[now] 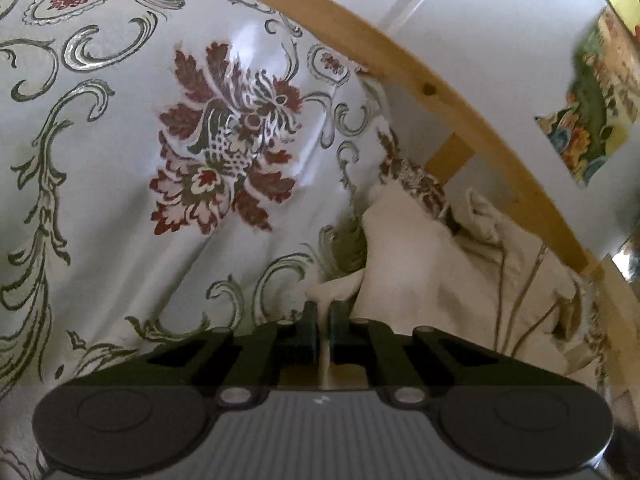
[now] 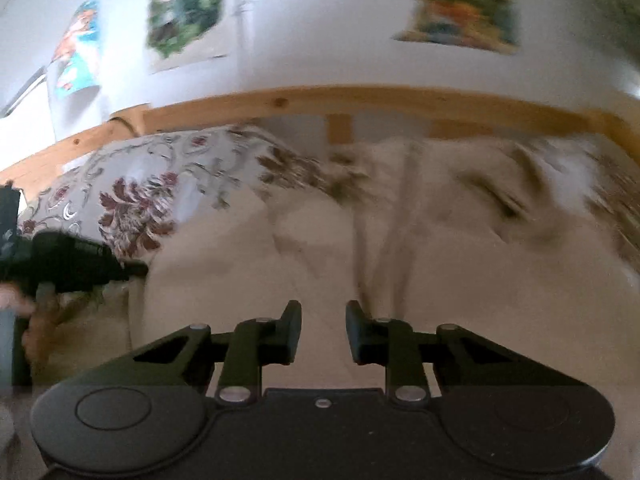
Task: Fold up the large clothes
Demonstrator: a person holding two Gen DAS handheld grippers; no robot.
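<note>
The left gripper (image 1: pixel 324 312) is clamped on a thin edge of the cream cloth (image 1: pixel 432 264) — a pinch of fabric rises between its two pads, which stand almost together. That cloth lies crumpled on the bed, to the right of the gripper in the left wrist view, its folds running back toward the wooden rail (image 1: pixel 400 64). Beside it, filling the left and middle of that view, spreads the floral cover (image 1: pixel 224 136), pale with dark red blossoms and grey-green scrolls. Behind the rail is a white wall (image 1: pixel 500 40) with a bright poster (image 1: pixel 596 96) stuck to it.

In the right wrist view the right gripper (image 2: pixel 323 314) hovers over the cloth (image 2: pixel 360 260) with its fingers apart (a clear gap shows between them, with only cloth seen below) and nothing pinched. The picture is blurred, so whether the tips touch the fabric cannot be told. The cloth spreads ahead across the bed up to the rail (image 2: pixel 360 98); the cover (image 2: pixel 132 184) lies to the left. At the far left edge the left gripper (image 2: pixel 136 270) shows dark, reaching to the cloth's edge, with a hand (image 2: pixel 36 320) below it. Several posters (image 2: pixel 184 4) hang on the wall (image 2: pixel 320 32).
</note>
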